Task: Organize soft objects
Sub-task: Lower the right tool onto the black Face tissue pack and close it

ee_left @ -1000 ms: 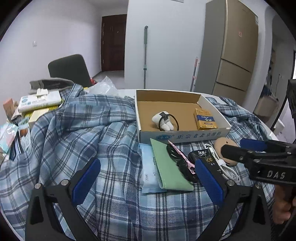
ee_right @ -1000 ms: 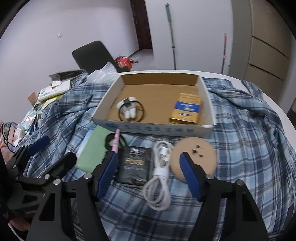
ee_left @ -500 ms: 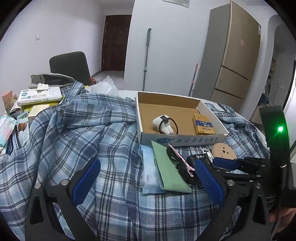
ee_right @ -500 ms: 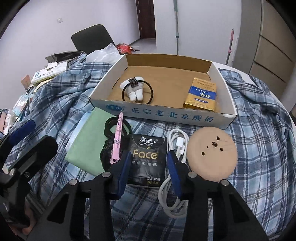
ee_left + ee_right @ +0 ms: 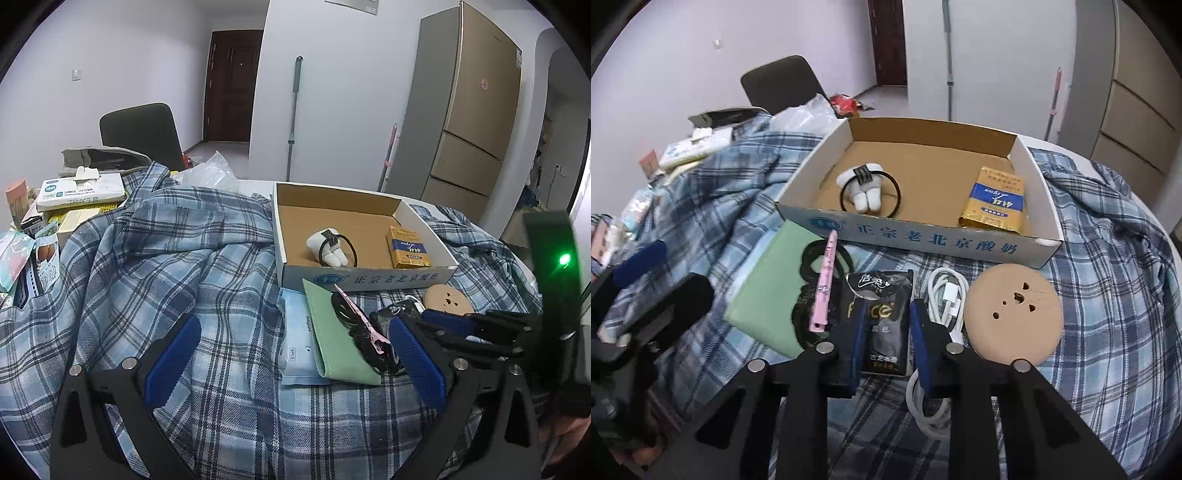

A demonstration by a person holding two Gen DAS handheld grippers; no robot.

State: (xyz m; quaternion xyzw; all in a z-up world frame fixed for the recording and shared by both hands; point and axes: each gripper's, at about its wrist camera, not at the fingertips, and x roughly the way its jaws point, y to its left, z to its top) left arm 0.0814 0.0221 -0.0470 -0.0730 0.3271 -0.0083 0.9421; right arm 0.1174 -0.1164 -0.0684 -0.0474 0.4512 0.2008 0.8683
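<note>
The right tool (image 5: 886,325) is pinching the black rectangular tissue packet with gold lettering (image 5: 882,306), its blue-padded fingers (image 5: 857,334) pressing in on the packet's two long sides. The packet is lying flat on the blue plaid cloth (image 5: 1108,295) covering the table, just in front of the shallow white cardboard box with a brown interior (image 5: 923,236).

Just beside the packet on one side, a coiled white charging cable (image 5: 945,295) is lying against the tool's finger, and a round tan disc with small holes (image 5: 1014,314) is sitting next to the cable. On the other side, a pink hair clip (image 5: 823,284) is resting across black hair ties (image 5: 812,258), which are overlapping a flat pale green pouch (image 5: 764,291).

Inside the box, a white plush bundle ringed by a black hair tie (image 5: 866,188) is lying toward one end, and a gold and blue carton (image 5: 995,201) is lying toward the other, well apart from it.

The left tool (image 5: 295,362) is hovering above the plaid cloth with its blue-padded fingers (image 5: 171,360) spread wide and holding nothing. From its camera, the right tool is appearing low over the packet, beside the green pouch and a light blue plastic packet (image 5: 295,332) under it.
</note>
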